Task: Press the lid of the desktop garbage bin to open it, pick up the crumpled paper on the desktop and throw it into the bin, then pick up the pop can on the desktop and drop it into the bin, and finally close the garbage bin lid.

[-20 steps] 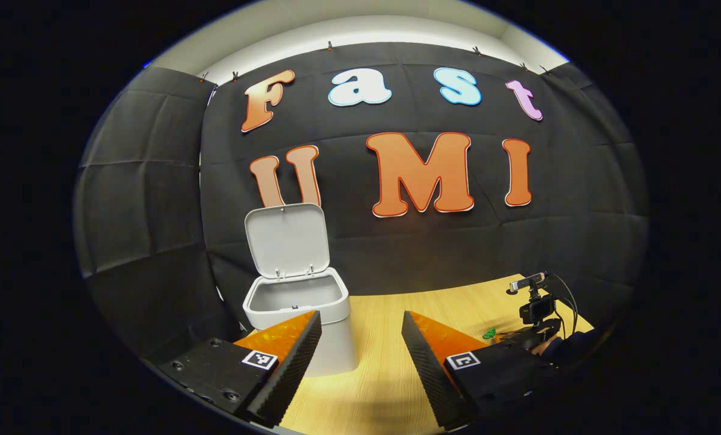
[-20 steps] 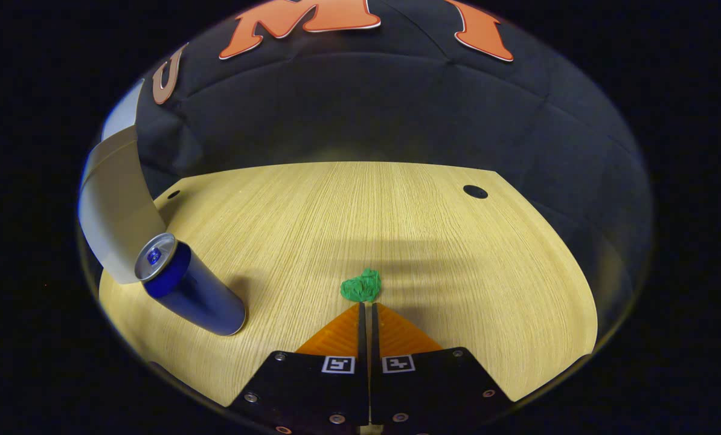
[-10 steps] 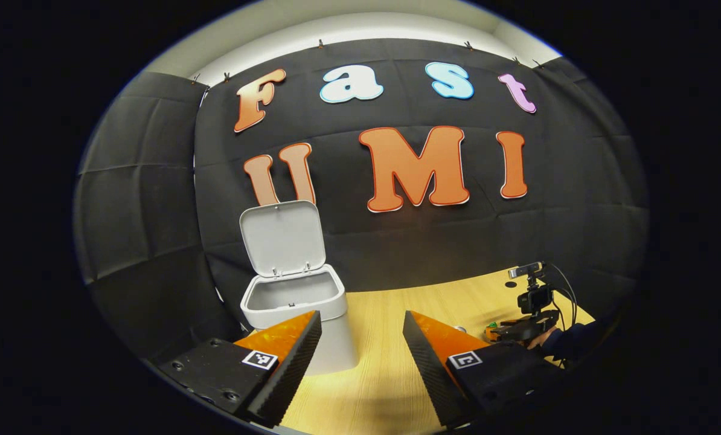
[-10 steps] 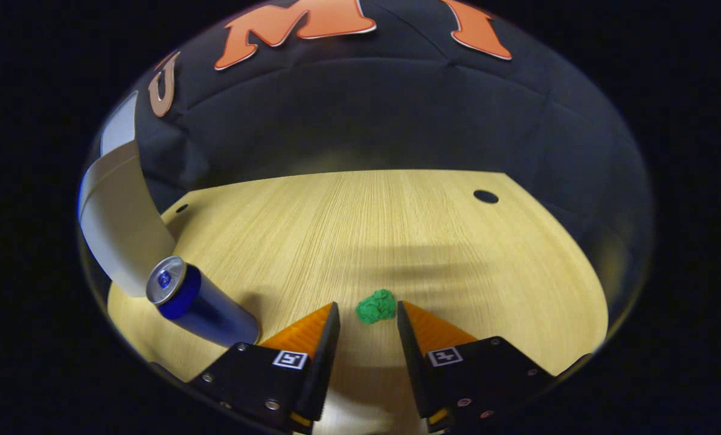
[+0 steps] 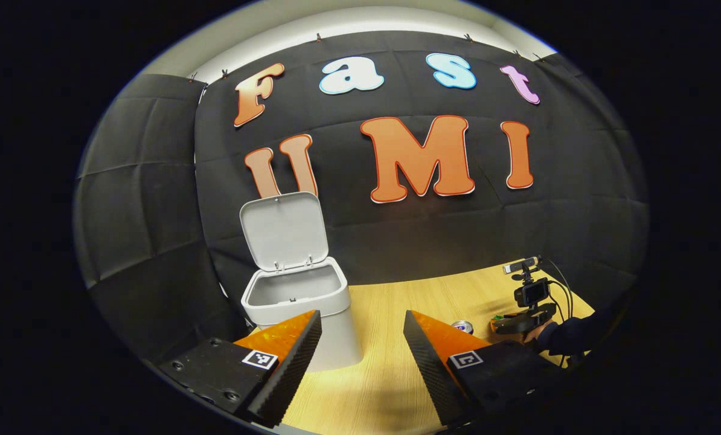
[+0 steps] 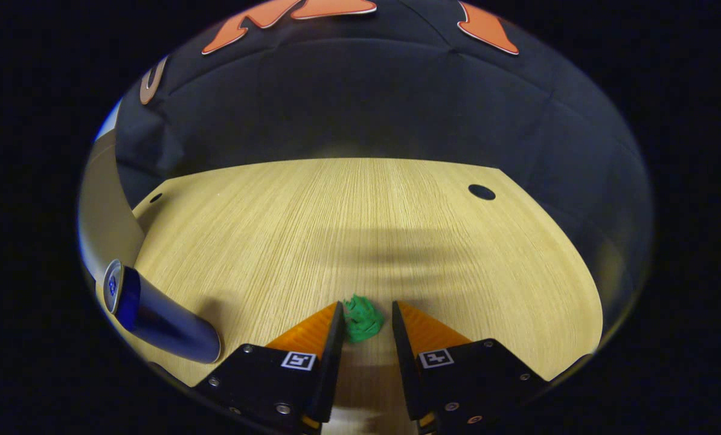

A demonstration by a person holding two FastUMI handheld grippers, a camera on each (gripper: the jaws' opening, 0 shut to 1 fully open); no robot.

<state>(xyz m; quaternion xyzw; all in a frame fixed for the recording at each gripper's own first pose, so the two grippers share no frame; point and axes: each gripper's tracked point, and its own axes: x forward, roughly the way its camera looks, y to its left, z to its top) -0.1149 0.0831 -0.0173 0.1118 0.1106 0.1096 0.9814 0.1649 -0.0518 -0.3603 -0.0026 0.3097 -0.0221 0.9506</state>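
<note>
The wooden table (image 6: 366, 211) spans both views, running back to the black booth wall. At its far left in the left gripper view stands the grey garbage bin (image 5: 300, 314), its lid (image 5: 284, 231) swung upright and the inside exposed. The blue pop can (image 6: 155, 314) stands near the left edge of the right gripper view. The left gripper (image 5: 360, 329) hovers above the table with its jaws spread wide, holding nothing. The right gripper (image 6: 363, 311) has its jaws partly spread, one on each side of the green crumpled paper (image 6: 362, 320), which lies on the table between the fingertips; whether they touch it I cannot tell.
</note>
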